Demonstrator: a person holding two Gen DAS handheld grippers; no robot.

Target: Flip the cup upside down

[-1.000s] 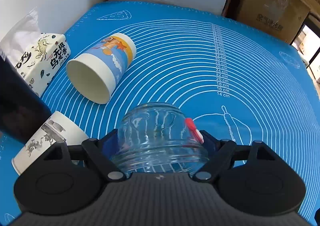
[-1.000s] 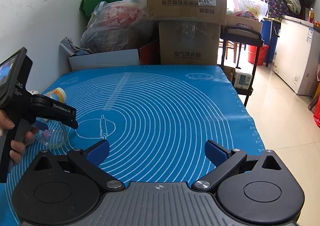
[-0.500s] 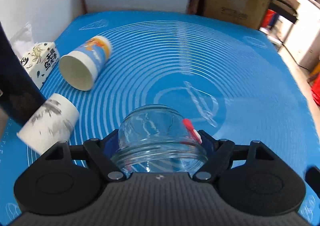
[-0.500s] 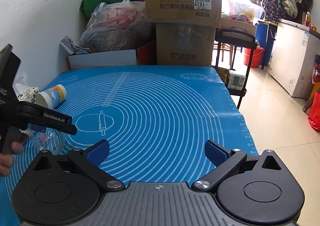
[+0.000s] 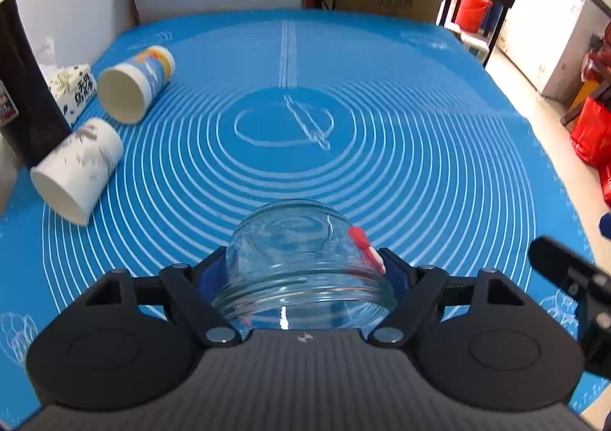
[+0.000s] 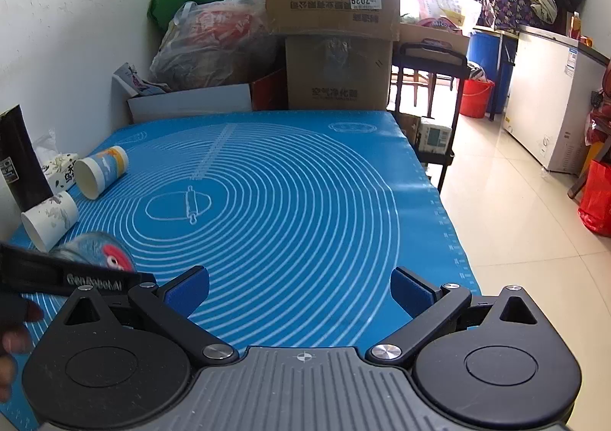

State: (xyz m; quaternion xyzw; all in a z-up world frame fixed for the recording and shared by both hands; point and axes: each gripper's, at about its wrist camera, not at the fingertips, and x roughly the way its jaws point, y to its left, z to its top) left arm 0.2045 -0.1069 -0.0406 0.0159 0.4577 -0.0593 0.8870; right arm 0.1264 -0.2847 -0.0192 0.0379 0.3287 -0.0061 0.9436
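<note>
My left gripper is shut on a clear glass cup with a small red mark on its side, base pointing away and mouth toward the camera, held above the blue mat. In the right wrist view the cup shows at the lower left, held by the left gripper. My right gripper is open and empty over the mat's near edge.
Two paper cups lie on their sides at the mat's left: a blue-printed one and a white one. A tissue box and a dark object stand beside them. Cardboard boxes and bags stand behind the table.
My left gripper has lifted and pulled back toward the mat's near side with the glass cup, so both paper cups now lie farther away. The right gripper has barely moved.
</note>
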